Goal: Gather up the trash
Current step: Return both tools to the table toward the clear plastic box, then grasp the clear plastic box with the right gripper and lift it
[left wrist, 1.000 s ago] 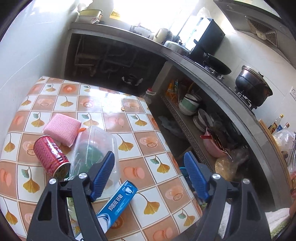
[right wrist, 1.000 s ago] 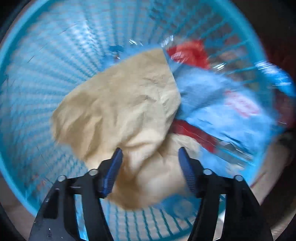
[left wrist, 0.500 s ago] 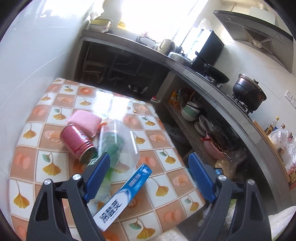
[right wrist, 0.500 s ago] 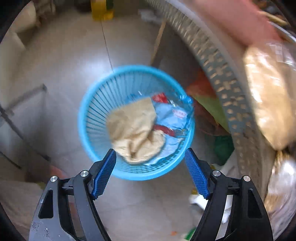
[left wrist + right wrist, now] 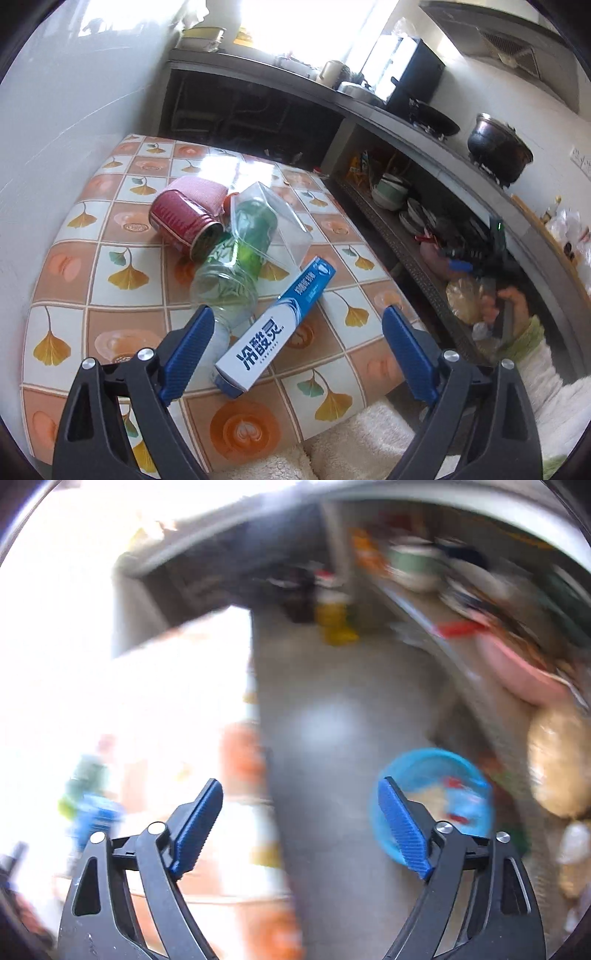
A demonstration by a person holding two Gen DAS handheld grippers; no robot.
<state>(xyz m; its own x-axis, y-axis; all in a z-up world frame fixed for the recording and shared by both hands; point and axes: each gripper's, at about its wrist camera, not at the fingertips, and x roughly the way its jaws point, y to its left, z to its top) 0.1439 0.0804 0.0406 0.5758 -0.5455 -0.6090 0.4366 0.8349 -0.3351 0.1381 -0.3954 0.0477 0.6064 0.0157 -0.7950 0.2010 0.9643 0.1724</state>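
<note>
The right gripper (image 5: 299,827) has risen away from the blue basket (image 5: 436,764), where the beige paper now lies, and its jaws have just been opening wide with nothing between them; the left gripper (image 5: 297,349), jaws also just opened wide and empty, has come nearer the toothpaste box (image 5: 277,328) on the table (image 5: 74,266), beside the plastic bottle (image 5: 229,280) and red can (image 5: 184,221); I judge the box is next to collect

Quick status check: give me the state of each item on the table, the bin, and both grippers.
Left gripper: open, empty, jaws just widened.
Right gripper: open, empty, jaws just widened.
Toothpaste box: lying flat, closed.
Red can: on its side.
Clear bottle: on its side.
Blue basket: on floor, holding trash.
</note>
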